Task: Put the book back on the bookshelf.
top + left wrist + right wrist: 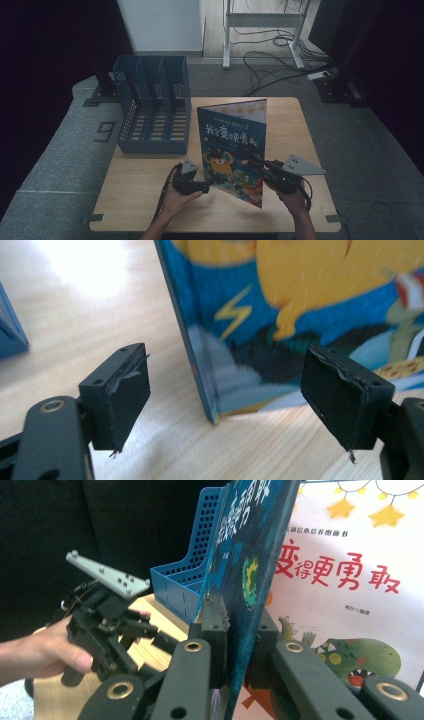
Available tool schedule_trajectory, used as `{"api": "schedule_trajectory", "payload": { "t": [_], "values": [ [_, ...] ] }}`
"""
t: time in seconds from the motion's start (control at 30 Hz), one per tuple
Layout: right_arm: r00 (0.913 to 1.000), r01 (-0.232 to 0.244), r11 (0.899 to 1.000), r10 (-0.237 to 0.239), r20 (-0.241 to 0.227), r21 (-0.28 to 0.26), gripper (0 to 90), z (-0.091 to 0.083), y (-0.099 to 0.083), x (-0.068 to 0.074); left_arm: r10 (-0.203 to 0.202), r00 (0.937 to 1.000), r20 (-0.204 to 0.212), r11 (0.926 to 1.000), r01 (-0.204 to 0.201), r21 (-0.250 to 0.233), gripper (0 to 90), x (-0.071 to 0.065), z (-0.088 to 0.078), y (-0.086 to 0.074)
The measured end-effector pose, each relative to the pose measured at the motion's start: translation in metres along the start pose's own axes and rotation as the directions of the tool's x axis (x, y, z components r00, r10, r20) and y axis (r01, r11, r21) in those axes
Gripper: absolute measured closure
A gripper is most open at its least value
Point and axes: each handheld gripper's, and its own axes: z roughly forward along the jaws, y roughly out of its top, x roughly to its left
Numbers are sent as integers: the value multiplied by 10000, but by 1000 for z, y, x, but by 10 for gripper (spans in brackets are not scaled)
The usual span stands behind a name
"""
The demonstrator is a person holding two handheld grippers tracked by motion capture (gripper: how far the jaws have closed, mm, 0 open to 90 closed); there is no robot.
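Glossy paper book point(232, 145), perforated blue plastic file rack point(152, 102), smooth pale wood table point(135, 190).

The upright picture book point(234, 145) is standing as a tall wall across the middle of the wooden table point(135, 200), blocking any straight pass between the two hands. The right gripper point(259, 165) is clamping its right edge, so that side is taken. The left gripper point(204, 186) is sitting just beside the book's lower left corner, jaws spread with the spine edge between them but untouched. The blue file rack point(152, 107) is closing off the far left of the table, leaving only a narrow lane between it and the book. Bare tabletop is lying open near the front left edge and behind the book on the right
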Motion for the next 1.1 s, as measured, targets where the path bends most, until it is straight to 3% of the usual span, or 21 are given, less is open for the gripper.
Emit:
{"api": "schedule_trajectory", "payload": {
  "t": [0.37,0.53,1.1],
  "values": [
    [10000,22,10000,-22,-4,94,803,-7,-5,0,276,9995,118,9975,-268,-658,229,1,-6,18],
    [9998,180,9998,-181,96,110,787,-8,-7,-2,384,9992,-81,9917,-391,-1226,248,2,-10,28],
    [9997,-125,9994,119,206,315,735,-12,-18,-17,781,9960,425,9794,-687,-1901,288,-1,-15,52]
  ]
}}
